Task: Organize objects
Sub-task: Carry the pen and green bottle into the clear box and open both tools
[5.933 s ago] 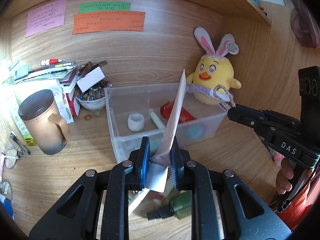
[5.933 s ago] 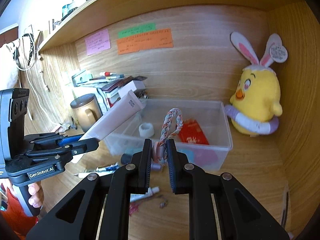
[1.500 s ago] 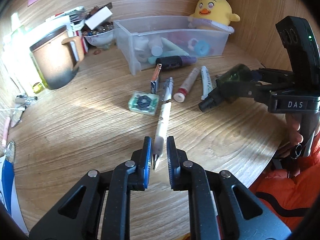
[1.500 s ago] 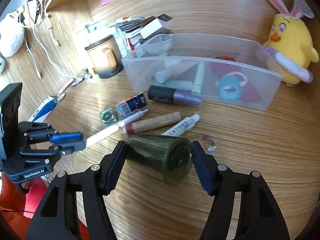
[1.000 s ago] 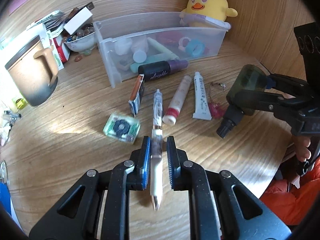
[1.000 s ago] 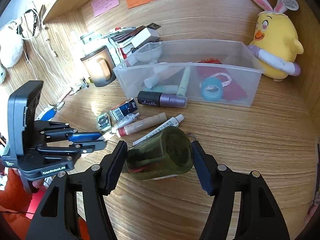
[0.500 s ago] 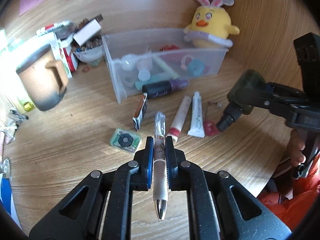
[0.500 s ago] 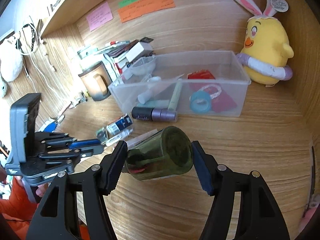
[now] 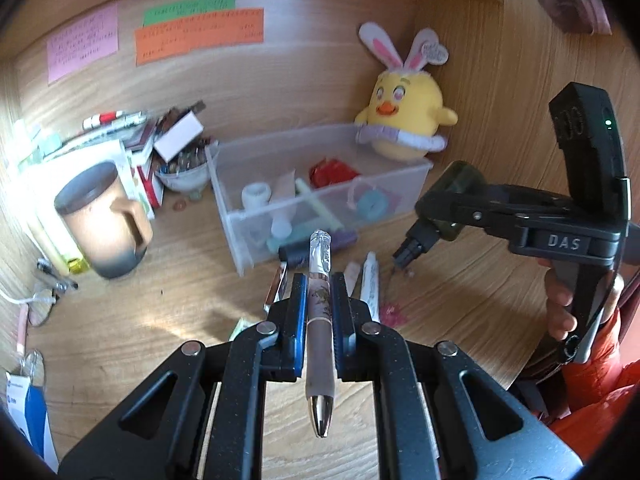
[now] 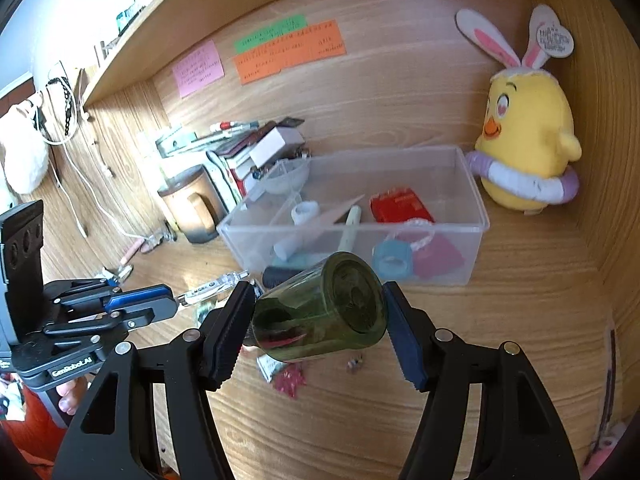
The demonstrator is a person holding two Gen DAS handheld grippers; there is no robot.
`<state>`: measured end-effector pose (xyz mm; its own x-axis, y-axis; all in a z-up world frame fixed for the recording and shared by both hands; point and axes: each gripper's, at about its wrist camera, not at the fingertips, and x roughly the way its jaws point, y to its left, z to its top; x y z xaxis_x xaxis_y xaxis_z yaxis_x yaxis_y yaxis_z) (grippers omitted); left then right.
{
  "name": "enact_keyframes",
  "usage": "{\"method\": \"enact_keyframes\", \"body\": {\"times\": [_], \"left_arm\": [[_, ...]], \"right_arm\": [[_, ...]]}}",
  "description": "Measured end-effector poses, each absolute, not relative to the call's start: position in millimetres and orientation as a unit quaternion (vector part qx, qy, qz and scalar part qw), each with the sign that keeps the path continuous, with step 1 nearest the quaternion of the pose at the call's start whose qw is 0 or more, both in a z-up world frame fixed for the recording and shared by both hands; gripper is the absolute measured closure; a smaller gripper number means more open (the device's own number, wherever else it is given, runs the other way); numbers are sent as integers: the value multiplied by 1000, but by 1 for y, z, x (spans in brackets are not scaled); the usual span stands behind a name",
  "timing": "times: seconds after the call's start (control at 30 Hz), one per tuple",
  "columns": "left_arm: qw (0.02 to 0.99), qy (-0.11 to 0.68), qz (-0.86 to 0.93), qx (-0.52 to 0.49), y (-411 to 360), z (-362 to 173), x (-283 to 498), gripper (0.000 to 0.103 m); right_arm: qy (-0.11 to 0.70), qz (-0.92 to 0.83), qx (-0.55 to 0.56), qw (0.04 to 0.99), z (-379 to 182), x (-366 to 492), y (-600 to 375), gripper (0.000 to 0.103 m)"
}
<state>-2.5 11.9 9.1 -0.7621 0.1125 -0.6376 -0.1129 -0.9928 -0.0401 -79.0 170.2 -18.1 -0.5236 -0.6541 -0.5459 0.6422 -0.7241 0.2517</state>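
**Wooden desk, both grippers holding stuff up off it**

Wood-grain desk point(image 10: 520, 320) is sitting under everything, and both hands are busy. The left gripper point(image 9: 319, 312) is squeezing its jaws nearly together on a pen point(image 9: 319, 320), which is lying along the fingers with its metal tip pointing back at the camera and its clear end poking out forward, up off the desk. The right gripper point(image 10: 318, 324) is spread about halfway and clamping a dark green bottle point(image 10: 320, 312) by its sides, tipped over so the flat base is facing the right wrist camera and the black cap is pointing down-left in the left wrist view. Just beyond both, the clear plastic bin point(image 10: 476, 204) is sitting against the back wall, already holding a red packet point(image 10: 400, 204), a blue tape roll point(image 10: 390, 260) and some tubes. A yellow chick plush point(image 10: 528, 136) is standing just right of the bin, and a brown mug point(image 9: 104, 220) is sitting off to its left.
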Motion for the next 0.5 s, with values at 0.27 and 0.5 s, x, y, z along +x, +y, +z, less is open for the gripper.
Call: {"method": "enact_keyframes", "body": {"times": [0.27,0.5], "left_arm": [[63,-19,948,-310,10,29,-17,93],[61,-35,949,-306,-2,37,-45,93]], "right_arm": [[-8,-887,290,359,3,-99,163,42],[9,-895,281,346,15,-128,151,42]]}}
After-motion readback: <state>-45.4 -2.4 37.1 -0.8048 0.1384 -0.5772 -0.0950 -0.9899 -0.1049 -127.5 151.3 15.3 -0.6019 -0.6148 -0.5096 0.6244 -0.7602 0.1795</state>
